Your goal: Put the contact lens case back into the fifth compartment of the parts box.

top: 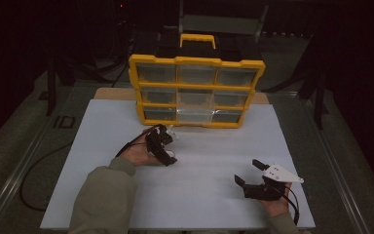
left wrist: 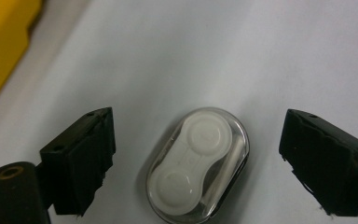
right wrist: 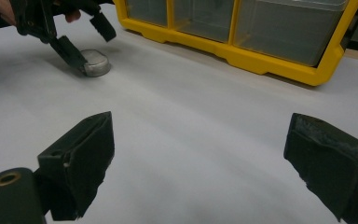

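Two grippers at work: one reaching, one idle.
High view: the left gripper [top: 168, 142] sits at about 11 o'clock of the white board [top: 102, 146], just in front of the yellow organizer [top: 196, 90]; the right gripper [top: 251, 172] rests at about 4 o'clock, well apart from it, jaws spread with nothing between.
Left gripper view: a small clear case [left wrist: 198, 161] with white twin caps inside lies flat on the board between the jaws, a gap on either side; the pads press on nothing.
Right gripper view: the case [right wrist: 96, 63] lies at 10 o'clock, one jaw of the left gripper [right wrist: 82, 43] just beside it, the other raised above it.
Risk: the smooth rounded case could squirt out sideways or skid on the board, I judge, if the pads meet its curved edge off-centre.
Risk, second: a tip dragging the board may tilt the case.
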Available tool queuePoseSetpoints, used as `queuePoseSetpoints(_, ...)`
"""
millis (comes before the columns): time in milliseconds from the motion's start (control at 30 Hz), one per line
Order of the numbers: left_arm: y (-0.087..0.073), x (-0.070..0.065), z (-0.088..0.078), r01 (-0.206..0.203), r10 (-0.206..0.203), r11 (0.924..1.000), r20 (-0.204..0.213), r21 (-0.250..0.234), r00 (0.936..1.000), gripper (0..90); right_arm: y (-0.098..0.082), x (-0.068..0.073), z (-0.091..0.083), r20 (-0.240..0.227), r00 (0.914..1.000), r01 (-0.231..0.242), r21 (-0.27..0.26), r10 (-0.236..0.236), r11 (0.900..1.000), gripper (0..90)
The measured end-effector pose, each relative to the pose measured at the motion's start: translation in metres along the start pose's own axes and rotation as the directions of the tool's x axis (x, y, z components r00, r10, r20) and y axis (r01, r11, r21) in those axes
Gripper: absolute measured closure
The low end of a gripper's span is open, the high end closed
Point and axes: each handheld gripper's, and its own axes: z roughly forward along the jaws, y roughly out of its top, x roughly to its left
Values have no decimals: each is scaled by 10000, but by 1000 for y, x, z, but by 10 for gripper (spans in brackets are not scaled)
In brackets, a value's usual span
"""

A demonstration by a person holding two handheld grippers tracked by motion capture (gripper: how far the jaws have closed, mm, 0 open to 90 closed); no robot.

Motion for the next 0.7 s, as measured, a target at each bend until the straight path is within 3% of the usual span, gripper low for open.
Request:
queuePoseSetpoints(133, -4, 3, 2, 131, -133, 9999, 363, 55, 9993, 187, 0, 0, 0, -3, 10000, 6, -13, -6, 10000, 87)
queuePoseSetpoints(267, -10, 6, 5, 135, -145, 9998, 555, 177, 9984, 315, 0, -1, 0, 14, 10000, 1, -15, -1, 10000, 87)
queuePoseSetpoints(333, -13, 6, 7, -6, -9, 9996, 501, 289, 9987, 364, 0, -1, 0, 11, 10000, 3, -14, -3, 10000, 87)
queuePoseSetpoints(633, -14, 3, 4, -196, 168, 9985, 536, 513, 9984, 406, 0, 0, 0, -12, 10000, -6, 19, 6, 10000, 87)
queuePoseSetpoints(700, -14, 3, 2, -313, 277, 9979, 631, 568, 9976, 487, 0, -1, 1, 3, 10000, -17, 47, 17, 10000, 87)
